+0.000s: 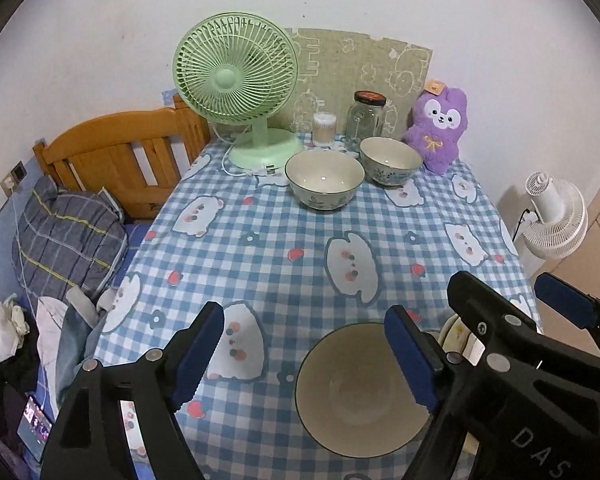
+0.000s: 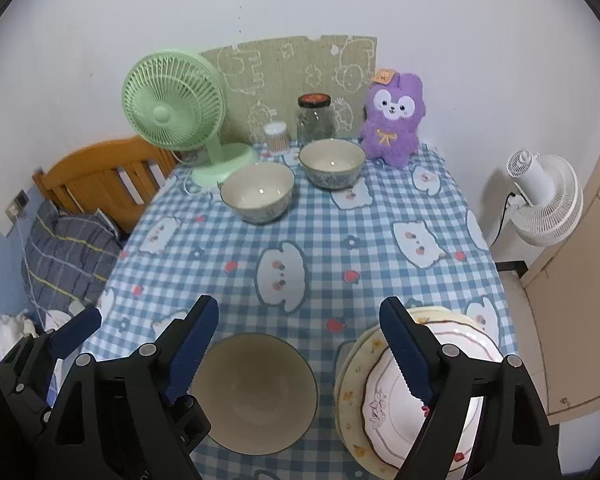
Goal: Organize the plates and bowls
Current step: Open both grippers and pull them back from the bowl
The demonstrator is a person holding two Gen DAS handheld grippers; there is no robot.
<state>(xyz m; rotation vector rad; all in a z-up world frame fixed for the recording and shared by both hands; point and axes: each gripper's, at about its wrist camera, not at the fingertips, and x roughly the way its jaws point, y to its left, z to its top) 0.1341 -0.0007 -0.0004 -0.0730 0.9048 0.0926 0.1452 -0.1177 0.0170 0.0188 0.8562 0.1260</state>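
Grippers hanging over the blue checked tablecloth (image 2: 340,236), both spread wide, gripping nothing. Left gripper (image 1: 304,354) hovering beside the large cream ceramic bowl (image 1: 360,392); right gripper (image 2: 299,350) sitting between that bowl (image 2: 256,392) and the stacked floral plates (image 2: 380,408). Two patterned bowls (image 2: 258,192) sitting well ahead.

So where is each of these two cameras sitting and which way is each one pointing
Left wrist: on the left tool, angled down across the checked table; its open fingers frame the near bowl, right tool beside it.
Right wrist: on the right tool, same downward angle; open fingers, plate stack, left tool's tip at left.
Shared: near bowl, two far bowls, green fan.
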